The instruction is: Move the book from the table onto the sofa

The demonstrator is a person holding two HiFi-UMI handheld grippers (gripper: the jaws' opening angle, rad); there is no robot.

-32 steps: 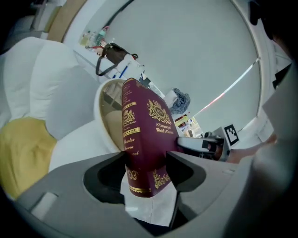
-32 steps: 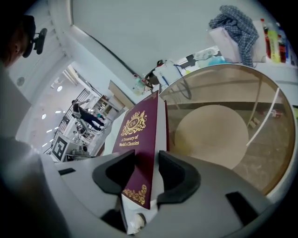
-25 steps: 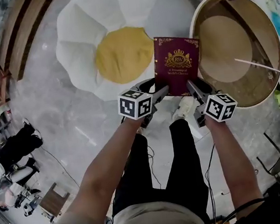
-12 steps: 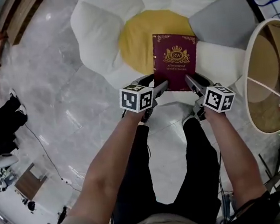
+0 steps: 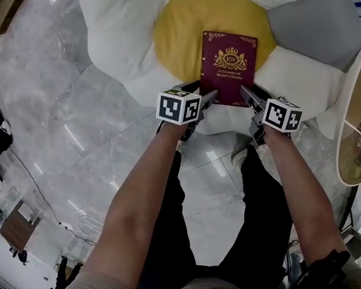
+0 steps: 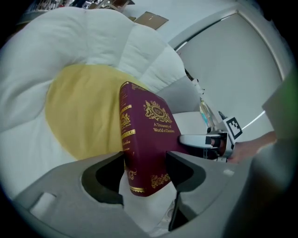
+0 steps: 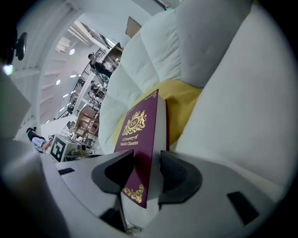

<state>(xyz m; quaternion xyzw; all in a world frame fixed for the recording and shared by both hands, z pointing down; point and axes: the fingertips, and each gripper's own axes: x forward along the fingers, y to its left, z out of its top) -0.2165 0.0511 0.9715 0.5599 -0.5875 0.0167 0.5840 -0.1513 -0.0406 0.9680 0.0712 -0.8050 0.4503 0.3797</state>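
Observation:
A maroon book [image 5: 230, 67] with a gold crest lies flat over the yellow centre [image 5: 180, 30] of the white flower-shaped sofa [image 5: 122, 30]. Whether it rests on the cushion I cannot tell. My left gripper [image 5: 209, 98] is shut on its near left corner, by the spine. In the left gripper view the book [image 6: 149, 139] stands between both pads of that gripper [image 6: 146, 169]. My right gripper [image 5: 247, 94] holds the near right corner. Its jaws are opening, with the book [image 7: 139, 135] still touching both pads of that gripper [image 7: 146, 169].
A grey cushion [image 5: 312, 22] lies on the sofa to the right of the book. The round table [image 5: 360, 133] shows its rim at the right edge. A person's legs stand on the marble floor [image 5: 80, 119] right in front of the sofa.
Both grippers have carried the book forward and down, from beside the round table to over the sofa's yellow centre. The table has slid off to the right edge of the head view.

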